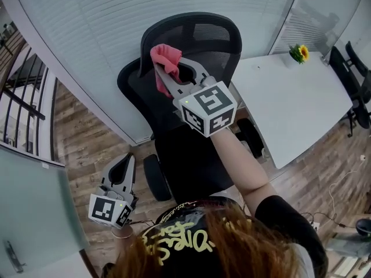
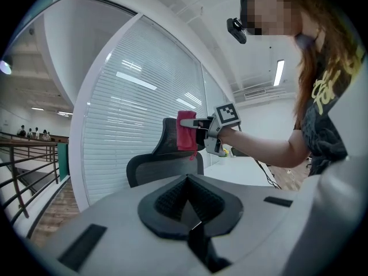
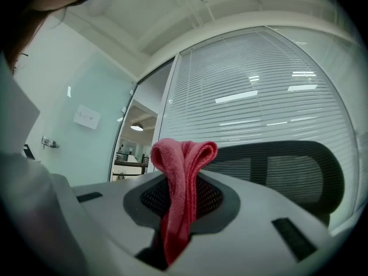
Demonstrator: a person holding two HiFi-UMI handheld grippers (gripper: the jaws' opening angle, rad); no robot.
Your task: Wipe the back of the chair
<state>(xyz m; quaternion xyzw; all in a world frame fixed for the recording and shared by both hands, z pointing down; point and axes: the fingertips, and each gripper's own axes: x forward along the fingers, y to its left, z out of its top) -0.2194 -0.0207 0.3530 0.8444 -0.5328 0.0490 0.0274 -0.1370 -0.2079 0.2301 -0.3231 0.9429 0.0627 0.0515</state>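
The person's black shirt [image 1: 191,236], printed with yellow lettering, fills the bottom of the head view. Low at the left side, the left gripper [image 1: 127,160] hangs over the wood-plank floor [image 1: 87,149], its grey plastic shell ending in a marker cube. In its own view the two ribbed dark pads meet at their tips with nothing between them.

Further out, the right gripper [image 1: 172,73] is raised on an outstretched bare forearm. Its jaws are clamped on a pink cloth [image 1: 164,59], a soft, nubbly fabric folded into a loop that bulges above the jaw tips while a strip of it runs down between the mesh-textured pads [image 3: 210,197].

The cloth sits at the upper left edge of the chair [image 1: 208,39] back, which is a rounded black frame stretched with fine see-through mesh. Whether the cloth touches the mesh cannot be told. Below the back lie the dark padded seat [image 1: 185,155] and a curved black armrest [image 1: 153,178].

Just behind the chair a curved glass wall with white slatted blinds [image 1: 145,16] rises. To the right stands a smooth white table [image 1: 290,103] with a small yellow flower [image 1: 299,52] near its far edge.
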